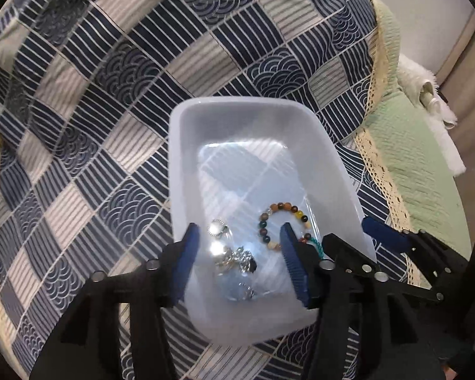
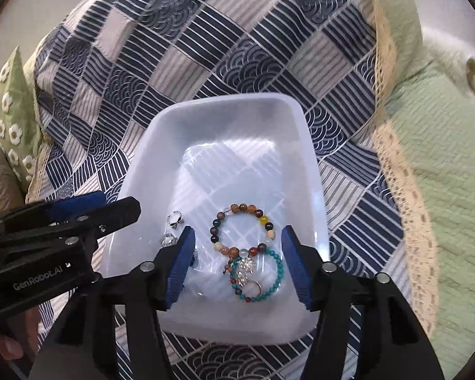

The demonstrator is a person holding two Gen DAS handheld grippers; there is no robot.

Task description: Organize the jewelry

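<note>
A translucent white plastic tray point(image 1: 186, 145) point(image 2: 142, 164) lies on a blue and grey patchwork cloth. In it lie a bracelet of brown, amber and green beads point(image 1: 270, 218) point(image 2: 217, 218), a teal bead bracelet point(image 2: 277, 269) with a gold ring point(image 2: 253, 286) and a silver charm point(image 2: 245, 267), and several silver rings and earrings point(image 1: 217, 228) point(image 2: 174, 220). My left gripper point(image 1: 239, 253) is open over the tray's near left part. My right gripper point(image 2: 237, 261) is open over the bracelets. Both are empty.
The patchwork cloth point(image 1: 110, 95) point(image 2: 205, 47) covers the surface, with a cream lace border point(image 1: 380, 164) and a pale green quilt point(image 1: 421, 145) point(image 2: 452, 158) to the right. A flowered green fabric point(image 2: 12, 110) lies at the far left.
</note>
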